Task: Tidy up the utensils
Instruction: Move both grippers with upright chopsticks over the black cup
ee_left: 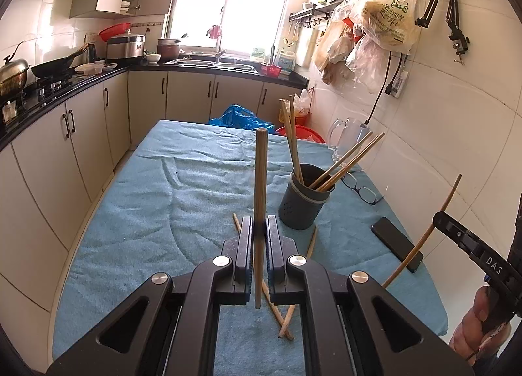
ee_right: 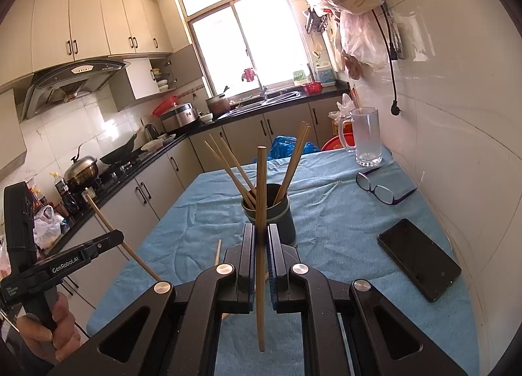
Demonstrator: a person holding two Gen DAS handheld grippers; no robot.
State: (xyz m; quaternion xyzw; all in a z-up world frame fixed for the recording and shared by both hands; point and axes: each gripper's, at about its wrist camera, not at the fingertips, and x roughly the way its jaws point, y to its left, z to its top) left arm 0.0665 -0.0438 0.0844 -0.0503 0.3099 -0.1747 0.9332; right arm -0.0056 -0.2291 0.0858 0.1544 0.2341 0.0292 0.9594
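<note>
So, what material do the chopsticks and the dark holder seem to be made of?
The chopsticks look like bamboo or wood: pale brown, matte, faintly grained. The holder looks like matte grey plastic, with small moulded drain holes low on its wall; coated metal is also possible.

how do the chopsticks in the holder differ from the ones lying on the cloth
The chopsticks in the holder lean upright with their tips fanning out of the dark holder; the loose chopsticks lie flat on the blue cloth. The sorted ones split into two pairs leaning to opposite sides; the loose ones cross each other, partly hidden behind the left hand-held gripper. All look like the same plain wood.
</note>
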